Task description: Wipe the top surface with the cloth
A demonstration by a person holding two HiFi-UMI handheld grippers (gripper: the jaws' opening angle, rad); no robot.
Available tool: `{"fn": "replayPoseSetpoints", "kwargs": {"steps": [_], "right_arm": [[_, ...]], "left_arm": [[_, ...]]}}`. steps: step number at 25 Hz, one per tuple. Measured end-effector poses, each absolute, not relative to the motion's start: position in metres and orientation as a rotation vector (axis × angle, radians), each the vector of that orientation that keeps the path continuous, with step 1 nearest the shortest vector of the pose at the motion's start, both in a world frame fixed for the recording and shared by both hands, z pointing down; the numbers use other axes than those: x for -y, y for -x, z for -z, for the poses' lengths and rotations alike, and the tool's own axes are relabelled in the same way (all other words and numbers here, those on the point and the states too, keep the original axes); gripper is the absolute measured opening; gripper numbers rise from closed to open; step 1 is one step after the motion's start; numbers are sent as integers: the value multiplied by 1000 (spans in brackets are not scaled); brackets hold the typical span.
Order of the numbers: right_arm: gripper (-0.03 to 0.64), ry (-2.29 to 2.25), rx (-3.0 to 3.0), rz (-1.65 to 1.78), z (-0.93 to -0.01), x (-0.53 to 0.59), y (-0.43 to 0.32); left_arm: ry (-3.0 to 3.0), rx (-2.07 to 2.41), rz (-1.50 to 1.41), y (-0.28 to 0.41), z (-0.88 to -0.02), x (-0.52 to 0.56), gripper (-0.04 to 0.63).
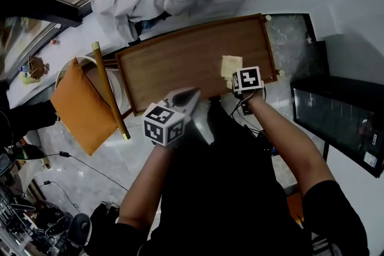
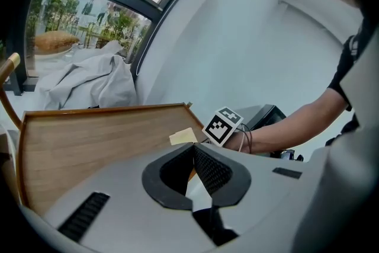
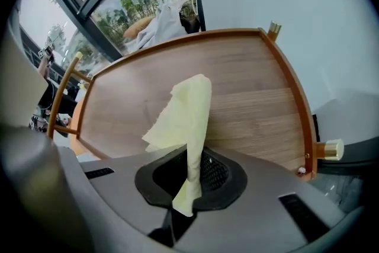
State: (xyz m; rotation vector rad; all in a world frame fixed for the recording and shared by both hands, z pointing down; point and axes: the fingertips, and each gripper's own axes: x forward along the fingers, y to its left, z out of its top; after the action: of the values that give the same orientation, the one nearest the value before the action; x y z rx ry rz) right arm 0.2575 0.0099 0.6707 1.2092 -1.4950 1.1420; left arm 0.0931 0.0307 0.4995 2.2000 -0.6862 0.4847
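Tightly — right gripper [image 3: 190, 164] fingers [image 3: 218, 172] round cloth [image 3: 183, 109]

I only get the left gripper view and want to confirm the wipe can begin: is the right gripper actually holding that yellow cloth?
Observer: Yes. The right gripper view shows the right gripper shut on the cloth, which is pinched between its jaws.
Operator: Where over the table is it?
Observer: In the head view the cloth is over the right end of the wooden tabletop, just ahead of that gripper.
Operator: Anything at the far left end?
Observer: A chair holding an orange cushion stands there.
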Motion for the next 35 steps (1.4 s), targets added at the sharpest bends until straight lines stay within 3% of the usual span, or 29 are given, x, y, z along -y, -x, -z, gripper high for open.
{"fn": "replayPoseSetpoints", "kwargs": {"steps": [12,24,30,35], "right_arm": [[32,-1298,1423,-1092,-663,-4,-339],[32,-1414,1317,-1094,-657,-6,-394],[32,-1419,1382,-1064,-645,2,-384],[32,-1387,1733,-1051,-600,33,-319]], "left_arm": [[-2187,671,-478,-133,-513,-32,12],[-2194,690,-491,-123,-516,-22,12],[-2177,727,-495,-110,-516,-21,12],[-2181,765,-436,-96,-503,-15,12]]}}
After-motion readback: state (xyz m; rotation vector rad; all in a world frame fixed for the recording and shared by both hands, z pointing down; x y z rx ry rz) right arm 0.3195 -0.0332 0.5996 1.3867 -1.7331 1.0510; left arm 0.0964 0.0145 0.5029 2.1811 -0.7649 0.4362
